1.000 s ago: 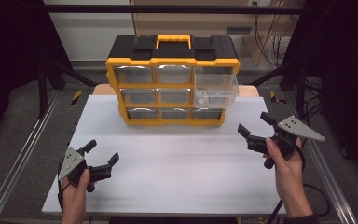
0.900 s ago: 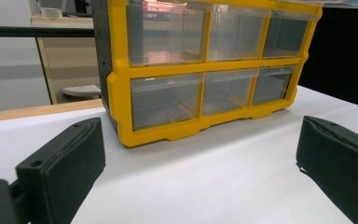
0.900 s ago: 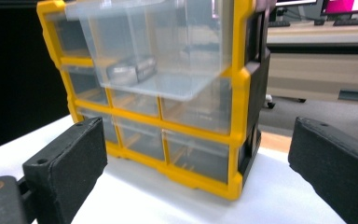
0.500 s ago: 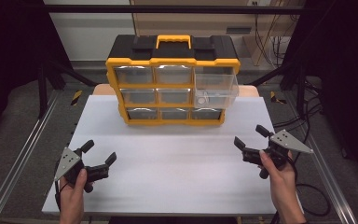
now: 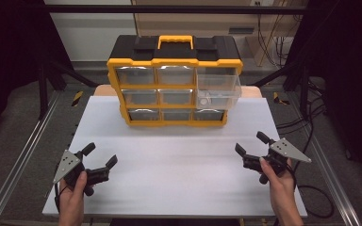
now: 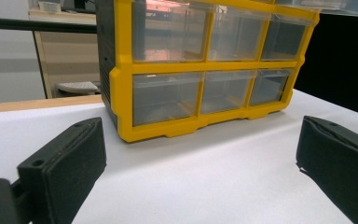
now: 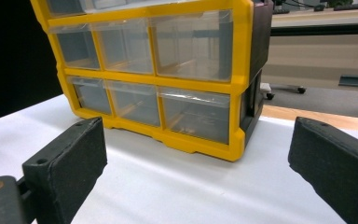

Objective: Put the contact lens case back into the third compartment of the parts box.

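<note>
White table [image 5: 179, 183]: one nine-drawer organizer [image 5: 174, 80]; left hand-held gripper [image 5: 99, 157], right hand-held gripper [image 5: 250, 143] both spread, empty.

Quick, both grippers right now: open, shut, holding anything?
Left gripper: open, jaws spread, holding nothing.
Right gripper: open, jaws spread, holding nothing.

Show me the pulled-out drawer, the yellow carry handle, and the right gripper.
pulled-out drawer [image 5: 219, 90], high view, its clear front wall.
yellow carry handle [image 5: 175, 38], high view, its top bar.
right gripper [image 5: 251, 144], high view, midway between its open fingertips.
</note>
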Tool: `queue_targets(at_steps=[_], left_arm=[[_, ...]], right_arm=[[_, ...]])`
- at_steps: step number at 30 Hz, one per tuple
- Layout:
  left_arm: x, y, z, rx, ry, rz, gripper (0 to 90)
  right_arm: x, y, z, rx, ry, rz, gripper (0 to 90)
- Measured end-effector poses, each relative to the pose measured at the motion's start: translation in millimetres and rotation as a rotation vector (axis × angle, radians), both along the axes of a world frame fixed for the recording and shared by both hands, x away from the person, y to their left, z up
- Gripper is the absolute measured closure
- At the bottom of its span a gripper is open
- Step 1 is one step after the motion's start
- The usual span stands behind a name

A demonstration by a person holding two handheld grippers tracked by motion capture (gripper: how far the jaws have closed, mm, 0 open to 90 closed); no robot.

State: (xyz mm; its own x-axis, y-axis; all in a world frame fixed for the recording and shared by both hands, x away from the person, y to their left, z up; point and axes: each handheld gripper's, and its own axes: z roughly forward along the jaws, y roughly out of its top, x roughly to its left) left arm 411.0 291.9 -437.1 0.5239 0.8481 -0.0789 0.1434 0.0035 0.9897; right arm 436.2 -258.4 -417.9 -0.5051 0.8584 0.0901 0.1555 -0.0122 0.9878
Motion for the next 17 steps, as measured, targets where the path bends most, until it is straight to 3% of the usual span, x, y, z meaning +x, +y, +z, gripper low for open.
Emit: queue_targets(at_steps=[4, 8, 12, 17], left_arm=[[-2.5, 0.1, -0.9, 0.017, 0.001, -0.014, 1.4], [-7.6, 3.3, -1.8, 0.007, 0.005, -0.01, 1.5], [-12.0, 4.0, -1.0, -0.013, -0.01, -0.01, 1.4], [-9.4, 2.3, -0.7, -0.005, -0.02, -0.011, 1.4]], right_arm=[[0.6, 2.5, -4.7, -0.01, -0.013, 0.012, 4.5], [0.4, 6.0, -8.5, -0.016, -0.021, 0.026, 4.2], [-1.2, 19.3, -18.4, -0.042, -0.033, 0.077, 4.3], [-2.5, 33.0, -20.9, -0.058, -0.039, 0.122, 4.5]])
